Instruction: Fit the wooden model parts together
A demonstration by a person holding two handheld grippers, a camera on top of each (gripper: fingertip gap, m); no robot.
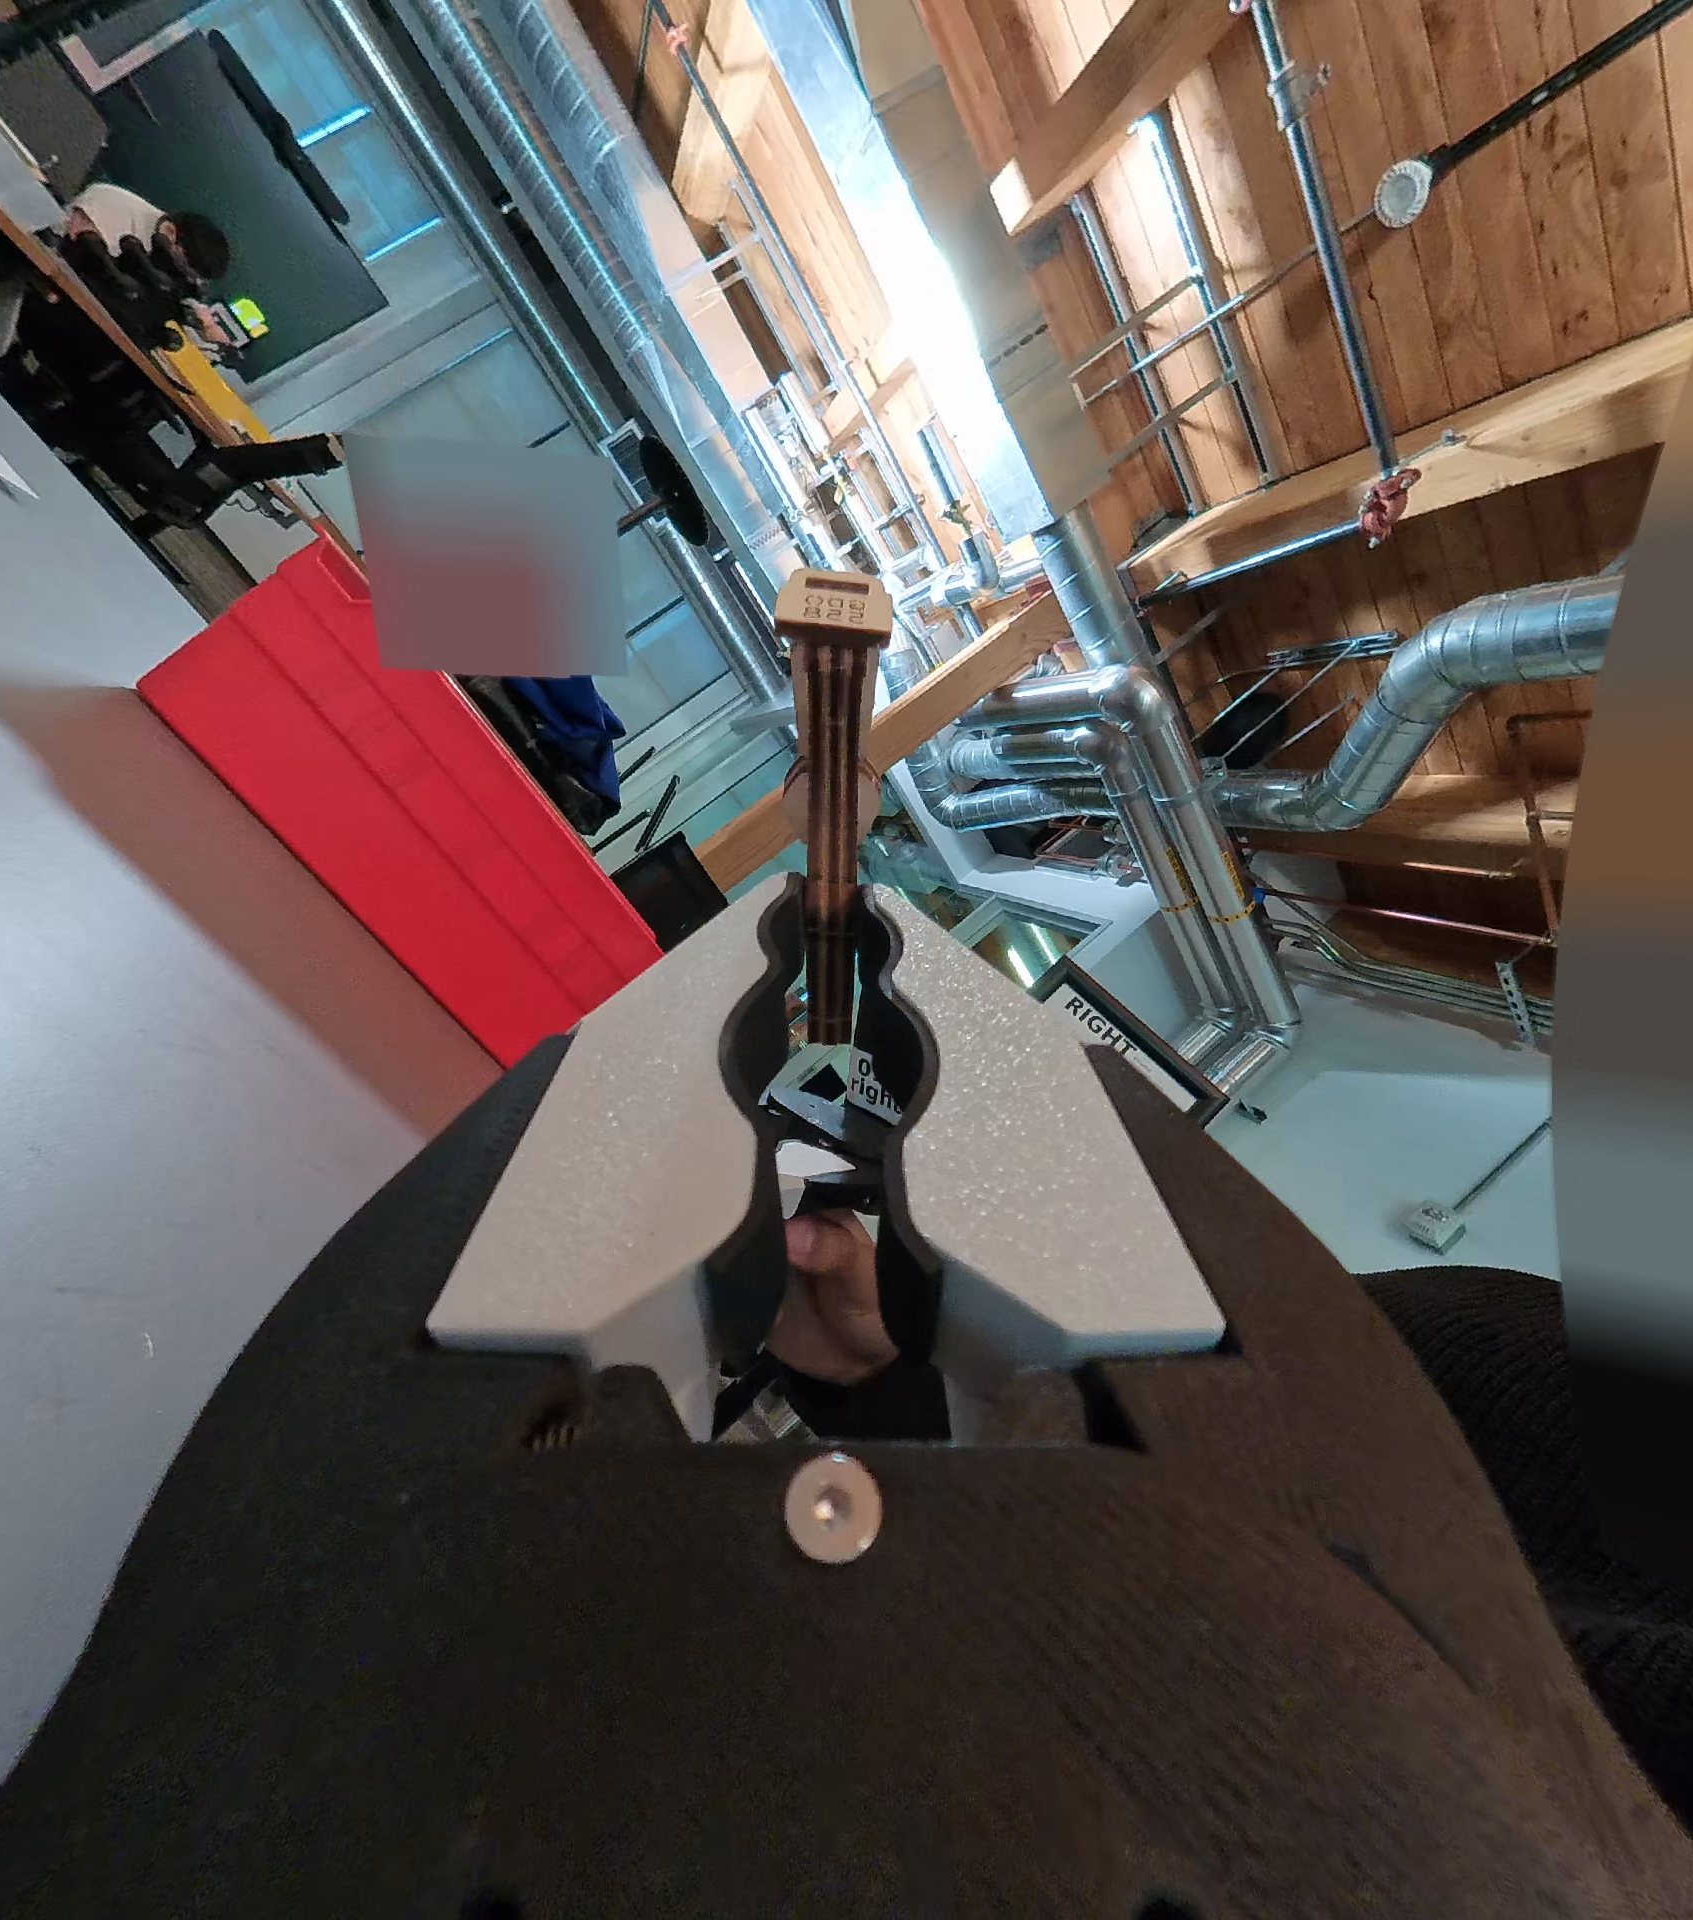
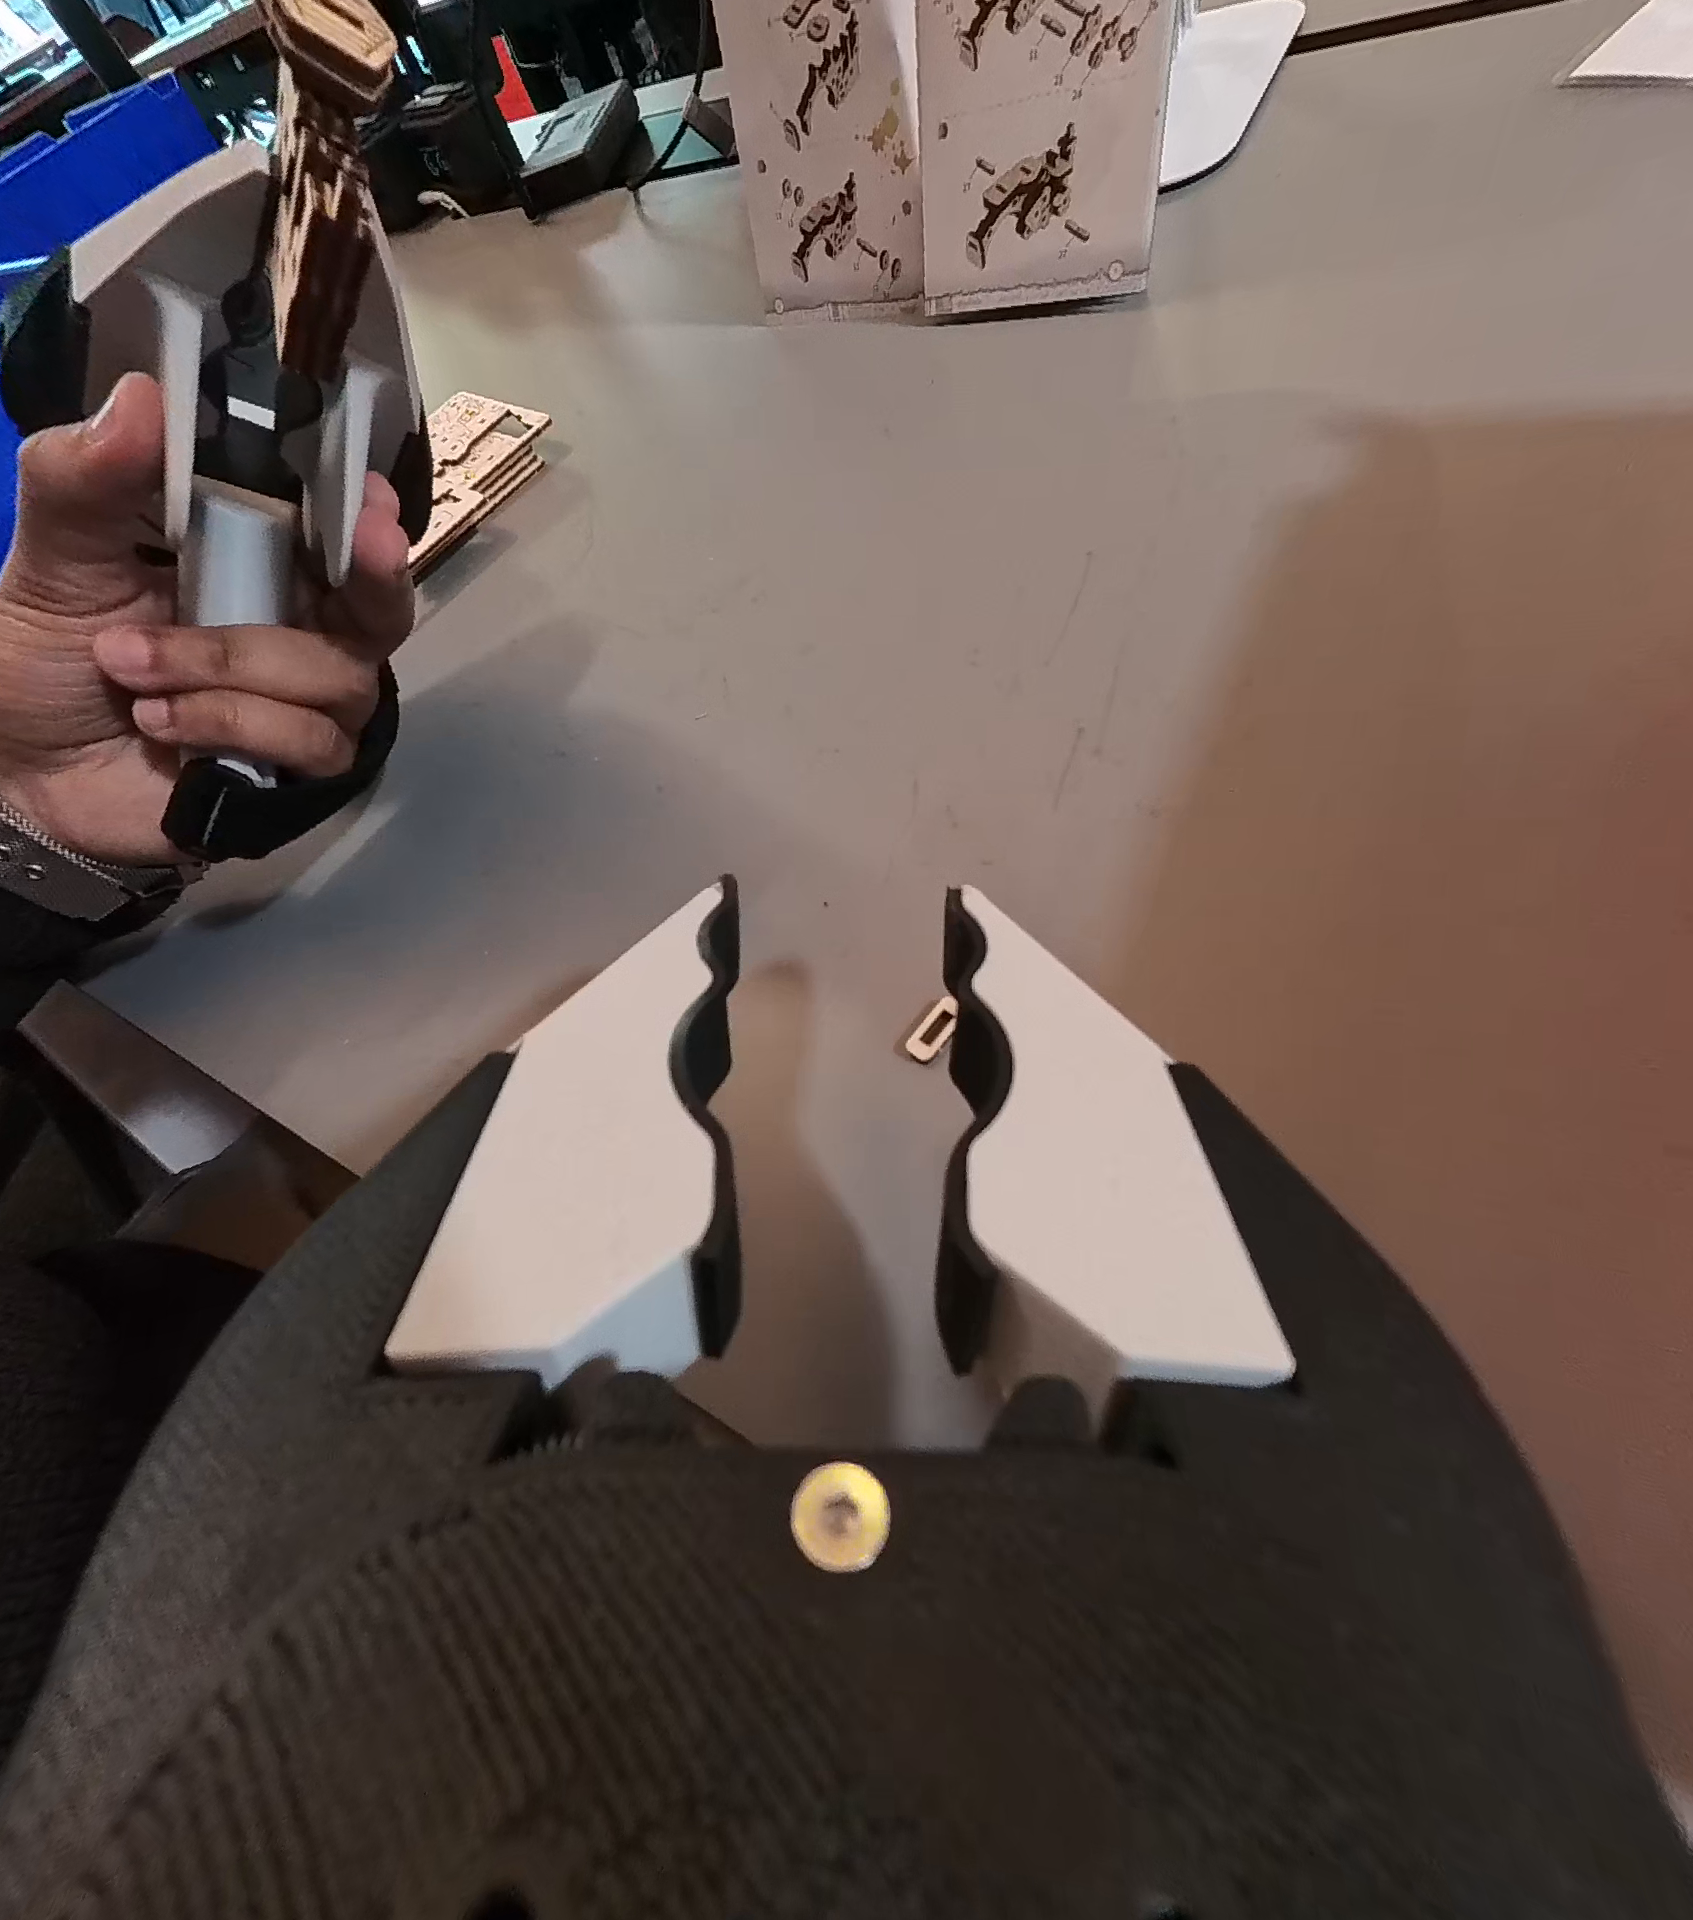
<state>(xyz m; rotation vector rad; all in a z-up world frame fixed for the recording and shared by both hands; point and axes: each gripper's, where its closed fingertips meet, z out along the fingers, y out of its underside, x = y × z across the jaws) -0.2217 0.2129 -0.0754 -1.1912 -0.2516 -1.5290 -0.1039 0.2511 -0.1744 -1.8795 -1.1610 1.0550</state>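
Right gripper [image 2: 842, 1039] fingers spread over the small wooden piece [image 2: 928, 1029] at 12 o'clock; left gripper [image 1: 831, 914] pinching the wooden model [image 1: 829, 769], upright. Best lowered squarely, closed gently.

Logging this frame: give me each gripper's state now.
Left gripper: closed on the wooden model assembly, held up off the table.
Right gripper: open, holding nothing, over the table near a small wooden piece.
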